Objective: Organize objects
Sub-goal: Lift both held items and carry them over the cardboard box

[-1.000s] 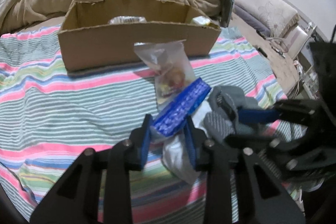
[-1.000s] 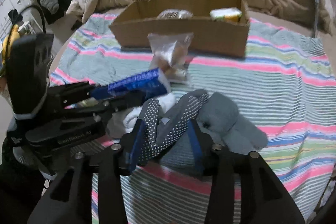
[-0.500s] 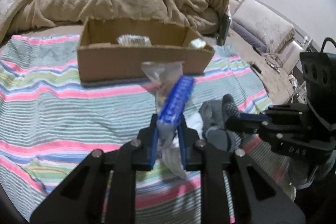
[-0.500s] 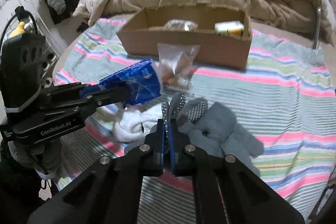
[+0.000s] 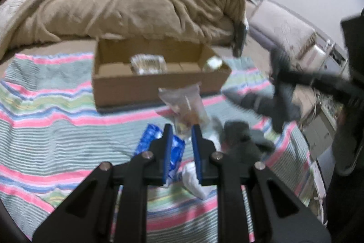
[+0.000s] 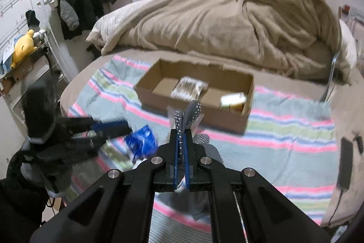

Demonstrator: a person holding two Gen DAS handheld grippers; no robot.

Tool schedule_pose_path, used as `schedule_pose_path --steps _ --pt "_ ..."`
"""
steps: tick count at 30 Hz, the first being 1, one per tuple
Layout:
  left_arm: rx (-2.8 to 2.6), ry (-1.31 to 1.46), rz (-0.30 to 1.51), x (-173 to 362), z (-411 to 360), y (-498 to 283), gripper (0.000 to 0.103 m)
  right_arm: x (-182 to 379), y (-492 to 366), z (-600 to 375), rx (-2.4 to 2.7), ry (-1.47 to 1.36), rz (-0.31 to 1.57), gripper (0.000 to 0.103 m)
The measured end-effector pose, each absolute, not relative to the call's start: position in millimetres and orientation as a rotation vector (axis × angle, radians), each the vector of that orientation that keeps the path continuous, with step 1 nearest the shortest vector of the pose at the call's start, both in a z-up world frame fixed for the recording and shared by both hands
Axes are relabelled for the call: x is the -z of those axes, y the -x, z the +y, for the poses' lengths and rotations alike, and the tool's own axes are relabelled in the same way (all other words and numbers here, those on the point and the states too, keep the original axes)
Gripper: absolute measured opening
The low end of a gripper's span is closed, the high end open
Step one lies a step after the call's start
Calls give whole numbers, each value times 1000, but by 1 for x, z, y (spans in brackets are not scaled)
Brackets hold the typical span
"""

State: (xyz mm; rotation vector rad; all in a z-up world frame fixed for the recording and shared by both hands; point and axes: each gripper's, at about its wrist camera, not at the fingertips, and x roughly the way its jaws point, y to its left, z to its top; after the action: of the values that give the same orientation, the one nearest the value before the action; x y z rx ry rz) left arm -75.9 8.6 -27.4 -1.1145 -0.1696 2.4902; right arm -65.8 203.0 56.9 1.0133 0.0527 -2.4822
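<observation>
My right gripper point(image 6: 180, 131) is shut on a grey dotted glove point(image 6: 190, 114) and holds it lifted above the striped bed cover; in the left wrist view the glove point(image 5: 270, 104) dangles at the right. My left gripper point(image 5: 182, 129) hangs low over the bed with its jaws opening a little. The blue packet point(image 5: 152, 142) lies beneath and left of its left finger, and the pads do not clamp it. The same packet point(image 6: 141, 145) shows blurred just past the left fingertips. Behind stands a cardboard box point(image 5: 141, 88) holding a clear packet point(image 5: 147, 63) and a small yellow-white carton point(image 6: 233, 101).
A clear snack bag point(image 5: 184, 101), a white sock point(image 5: 193, 177) and a second grey glove point(image 5: 243, 136) lie on the cover near the grippers. A beige blanket point(image 6: 227, 26) is heaped behind the box. A phone with cable point(image 6: 345, 163) lies at the right edge.
The right gripper closed on the dotted glove and rose with it off the bed. The blue packet, upright between the left jaws half a second ago, has dropped down to their left.
</observation>
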Motion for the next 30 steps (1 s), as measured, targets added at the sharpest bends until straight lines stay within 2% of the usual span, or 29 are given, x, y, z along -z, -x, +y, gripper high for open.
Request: schedule_pose_path --steps 2,9,12,21,26,29,30 --pt "-2463 1167 -122 40 16 80 30 -63 68 206 2497 -999 58 5" --pt "-2513 1284 -39 69 18 92 49 -61 71 207 2497 -1011 59 5" --pt "-2544 1297 -52 71 11 91 69 -59 71 208 2494 -1016 51 5" --pt "-2528 1318 148 80 34 88 73 -53 71 204 2471 -1029 40 5" --pt "-2489 1366 52 88 27 98 73 -53 70 207 2471 -1031 32 5" --pt "-2505 1354 50 88 26 96 68 -55 69 207 2474 -1022 30 5" --pt "-2517 1354 60 88 26 97 60 -56 69 207 2475 -1021 29 5"
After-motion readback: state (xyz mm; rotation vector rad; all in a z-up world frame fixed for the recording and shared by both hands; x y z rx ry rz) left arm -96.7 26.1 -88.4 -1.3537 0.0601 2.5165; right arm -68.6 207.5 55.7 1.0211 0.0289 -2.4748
